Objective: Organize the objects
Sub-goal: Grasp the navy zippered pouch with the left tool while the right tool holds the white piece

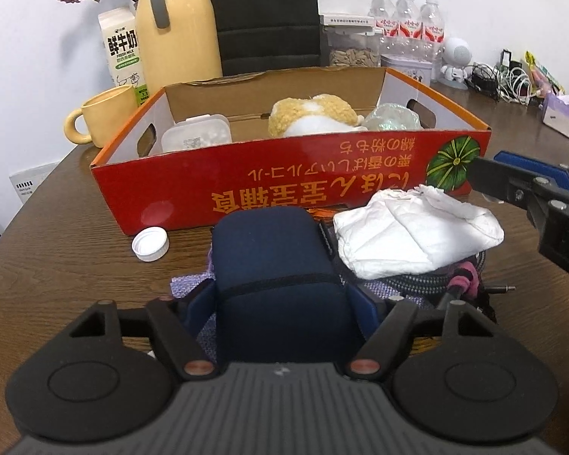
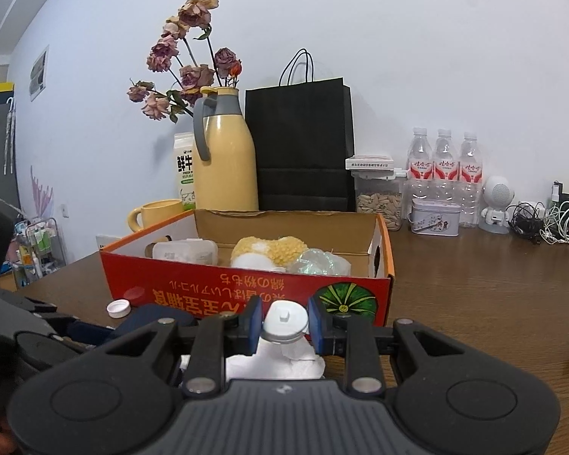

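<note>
— Between the left gripper's (image 1: 280, 303) blue pads, what sits there?

— A dark blue zippered pouch (image 1: 277, 265), clamped by the jaws from both sides, over a purple woven cloth (image 1: 187, 284) on the brown worktop (image 1: 76, 265). Just right of it lies a crumpled white tissue (image 1: 417, 239) on a coiled braided cable (image 1: 417, 284).

— And the right gripper (image 2: 284, 322)?

— Its jaws are closed on a white round cap (image 2: 286, 320), held above the tissue (image 2: 277, 364), near the red cardboard box (image 2: 246, 284).

— What does one view add?

— Only the right wrist view shows that cap; the left wrist view shows the right gripper (image 1: 485, 182) reaching in from the right edge, roughly level, with its pads hidden. Both show a loose white bottle cap (image 1: 150, 243) on the worktop by the box's near left corner. Inside the box (image 1: 292, 174) sit a white lidded container (image 1: 195, 136), a yellow plush toy (image 1: 311, 115) and a clear bag (image 1: 392, 117).

— The left gripper's pose?

— Low, pointing toward the box's near wall.
</note>
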Demonstrator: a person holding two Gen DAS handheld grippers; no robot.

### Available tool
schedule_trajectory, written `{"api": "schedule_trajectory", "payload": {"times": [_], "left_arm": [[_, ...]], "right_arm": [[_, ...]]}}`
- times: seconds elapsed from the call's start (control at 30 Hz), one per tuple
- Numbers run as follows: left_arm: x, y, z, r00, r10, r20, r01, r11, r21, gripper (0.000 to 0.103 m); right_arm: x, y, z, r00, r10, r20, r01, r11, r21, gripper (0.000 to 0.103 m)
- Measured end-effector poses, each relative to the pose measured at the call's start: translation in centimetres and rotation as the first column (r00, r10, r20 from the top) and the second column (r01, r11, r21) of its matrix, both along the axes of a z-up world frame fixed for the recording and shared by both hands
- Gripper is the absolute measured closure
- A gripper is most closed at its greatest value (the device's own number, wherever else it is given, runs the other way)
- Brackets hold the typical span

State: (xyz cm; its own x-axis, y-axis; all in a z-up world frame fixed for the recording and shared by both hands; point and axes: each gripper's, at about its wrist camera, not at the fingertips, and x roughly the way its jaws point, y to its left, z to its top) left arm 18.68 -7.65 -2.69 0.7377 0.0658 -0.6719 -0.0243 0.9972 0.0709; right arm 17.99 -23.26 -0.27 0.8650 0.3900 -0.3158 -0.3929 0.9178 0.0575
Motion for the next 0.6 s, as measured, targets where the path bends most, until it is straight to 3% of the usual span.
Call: {"api": "schedule_trajectory", "payload": {"times": [0.23,0.6], "left_arm": [[-0.5,0.4,0.5,1.000,0.006,0.016,-0.006,1.000,-0.022,0.035],[-2.0,1.9,2.9,0.994,-0.005,0.108,0.013,0.997,-0.071,0.036]], "right_arm": [[0.0,0.1,-0.3,1.000,-0.006,0.000,0.006,1.000,-0.006,0.079],[-0.2,0.4,-0.5,1.000,-0.012,0.010,0.012,0.999,-0.032,0.078]]}}
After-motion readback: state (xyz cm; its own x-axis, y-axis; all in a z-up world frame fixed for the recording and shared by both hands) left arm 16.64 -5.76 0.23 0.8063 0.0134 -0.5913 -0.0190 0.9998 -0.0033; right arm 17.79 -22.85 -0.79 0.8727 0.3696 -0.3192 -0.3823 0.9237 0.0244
